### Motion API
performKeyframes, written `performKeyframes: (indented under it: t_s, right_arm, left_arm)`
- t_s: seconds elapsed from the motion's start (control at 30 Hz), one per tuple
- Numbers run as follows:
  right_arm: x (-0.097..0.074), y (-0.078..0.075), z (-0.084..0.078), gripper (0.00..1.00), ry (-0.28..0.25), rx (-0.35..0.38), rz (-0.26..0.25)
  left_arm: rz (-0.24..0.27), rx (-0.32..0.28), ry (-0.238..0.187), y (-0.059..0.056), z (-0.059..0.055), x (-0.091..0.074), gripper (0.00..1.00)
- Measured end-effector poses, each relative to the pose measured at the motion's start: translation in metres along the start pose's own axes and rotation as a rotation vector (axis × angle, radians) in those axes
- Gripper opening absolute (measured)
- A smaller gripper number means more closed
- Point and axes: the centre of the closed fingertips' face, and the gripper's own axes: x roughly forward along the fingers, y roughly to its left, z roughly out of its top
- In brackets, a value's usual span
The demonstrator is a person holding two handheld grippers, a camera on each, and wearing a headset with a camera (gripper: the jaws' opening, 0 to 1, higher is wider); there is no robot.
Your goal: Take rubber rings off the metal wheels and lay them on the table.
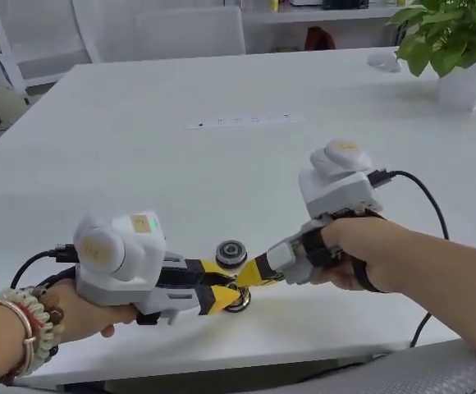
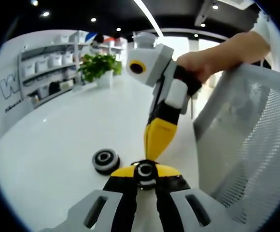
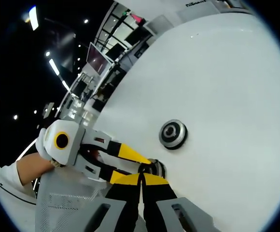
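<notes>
Two grippers meet over one small wheel (image 2: 145, 171) near the front edge of a white table (image 1: 139, 148), where a person works at stripping rubber rings from metal wheels. The left gripper (image 1: 224, 287) is clamped on that wheel, its yellow jaws to either side of the hub, apparently to hold it steady while the other tool works on the rubber. The right gripper (image 1: 252, 275) comes in from the opposite side with its jaws pressed together and their tips touching the wheel's rim. Whether they have caught the edge of the ring (image 2: 145, 165) cannot be told from the pictures. The ring looks to be on the wheel, so the pull appears not yet done.

A second wheel (image 1: 231, 253) lies flat on the table just beyond the pair, untouched and with its dark band in place, probably left within easy reach for the next round. No loose ring can be made out on the tabletop.

At the far right corner a white pot (image 1: 466, 86) holds a leafy green plant (image 1: 447, 33), well apart from the work.
</notes>
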Motion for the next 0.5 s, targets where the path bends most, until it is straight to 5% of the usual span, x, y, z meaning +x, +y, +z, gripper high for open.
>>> performKeyframes:
  t_s: [0.27, 0.5]
  right_arm:
    - [-0.0004, 0.0042, 0.0015, 0.00, -0.008, 0.020, 0.036]
    - [-0.0006, 0.0004, 0.0017, 0.00, -0.003, -0.009, 0.009]
  left_arm:
    - [0.000, 0.001, 0.000, 0.0005, 0.0000, 0.0003, 0.15]
    - [0.004, -0.012, 0.000, 0.0005, 0.0004, 0.0005, 0.15]
